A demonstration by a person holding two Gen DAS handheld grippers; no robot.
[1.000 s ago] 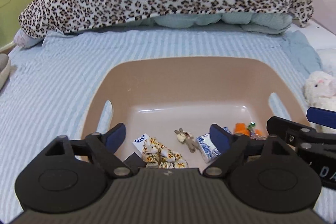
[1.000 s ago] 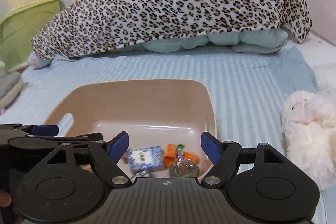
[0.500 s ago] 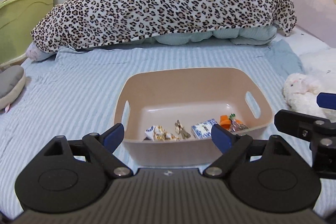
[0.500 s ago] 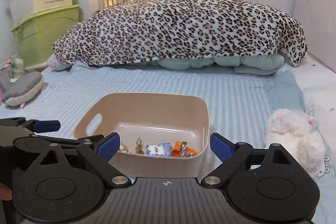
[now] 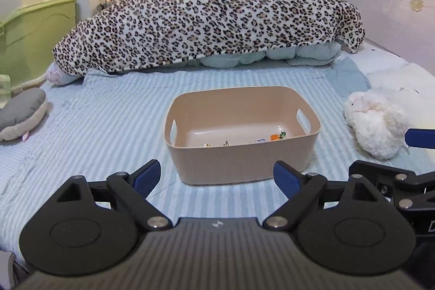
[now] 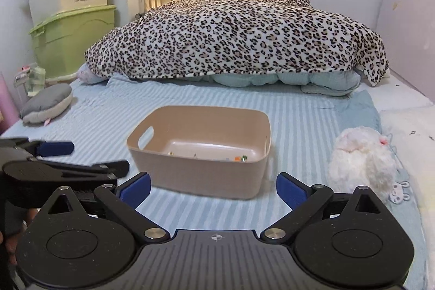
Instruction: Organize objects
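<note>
Now, view by view.

Left wrist view:
Left claw (image 5: 216,176): jaws wide apart, nothing between the pads; it hangs above the striped sheet (image 5: 108,124).
Bin (image 5: 244,159): straight ahead of this claw, just beyond its tips, standing flat on the sheet. Its open top faces up, so things can be dropped in from above.
Small items (image 5: 276,137): low in the bin, against the near wall, mostly hidden by the rim; an orange piece shows, the rest are too small to name.
White plush (image 5: 376,124): ahead and to the right of this claw, beside the bin, apart from it. It lies loose on the bed, so I judge it may be left to tidy.
Grey plush (image 5: 23,113): far to the left, ahead, at the bed's edge.
Right claw: its black frame and one blue pad enter at the right edge, alongside this one.

Right wrist view:
Right claw (image 6: 213,188): jaws opening, nearly at full spread, with nothing between them.
Bin (image 6: 199,173): ahead and a little left of this claw, near.
White plush (image 6: 361,165): ahead to the right, close to the right finger (image 6: 291,190), not touching.
Left claw: at the left edge, level with this one.
Blanket (image 6: 236,34): well beyond the bin, heaped over the bedding.
Judgement: both claws sit empty and clear of the bin, which fits a drop already made.
</note>
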